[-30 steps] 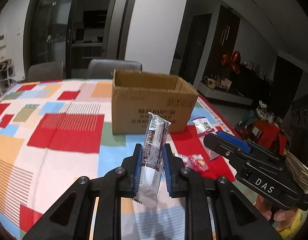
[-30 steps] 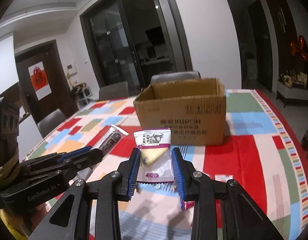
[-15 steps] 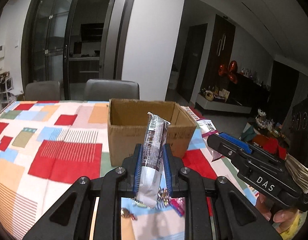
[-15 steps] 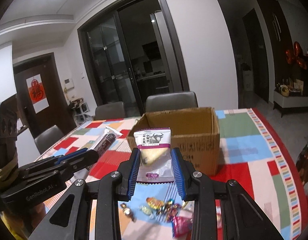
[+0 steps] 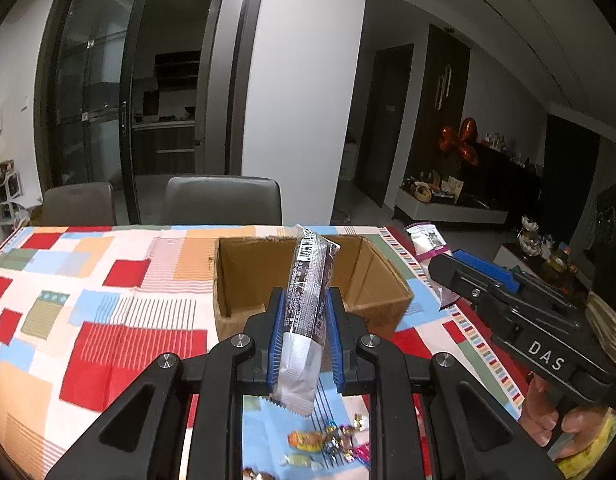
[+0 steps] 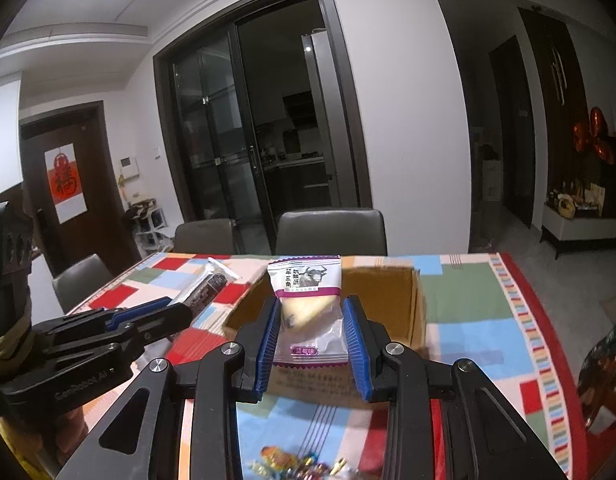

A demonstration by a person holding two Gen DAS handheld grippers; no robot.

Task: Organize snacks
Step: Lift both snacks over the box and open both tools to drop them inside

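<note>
The left tongs squeeze a long dark snack bar, standing up over the open box. The right tongs squeeze a purple cake packet above the box too. Small candies lie on the desk.

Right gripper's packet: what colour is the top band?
Purple band, white panel with a bull drawing, on the snack packet. Clearest in the right wrist view.

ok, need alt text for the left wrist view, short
The left gripper holds a long dark snack bar upright in its blue-padded jaws, in front of an open, empty-looking cardboard box on a patchwork tablecloth. The right gripper enters from the right with a white-and-purple packet; loose candies lie below.
</note>
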